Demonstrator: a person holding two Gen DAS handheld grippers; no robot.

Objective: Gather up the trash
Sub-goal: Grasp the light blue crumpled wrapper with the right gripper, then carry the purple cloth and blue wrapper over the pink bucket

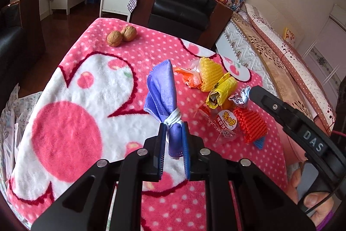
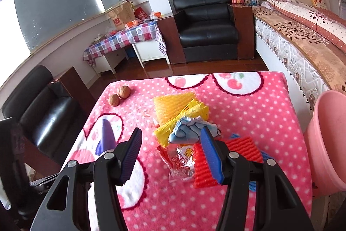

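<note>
My left gripper (image 1: 174,133) is shut on a purple cloth (image 1: 162,92) tied with a white band, held just above the pink blanket; the cloth (image 2: 106,135) also shows in the right wrist view. A trash pile lies to its right: yellow foam net (image 1: 208,73), yellow wrapper (image 1: 222,90), clear snack wrapper (image 1: 225,122), red foam net (image 1: 250,125). My right gripper (image 2: 170,142) stands open over the pile. A crumpled blue-white wrapper (image 2: 186,131) and the snack wrapper (image 2: 181,159) lie between its fingers, and its pads do not press on either.
Two walnuts (image 1: 122,35) sit at the table's far left. A pink bin (image 2: 328,144) stands beside the table's right edge. The pink dotted blanket (image 2: 248,114) covers the table. Black armchairs stand beyond and to the left, and a bed runs along the right.
</note>
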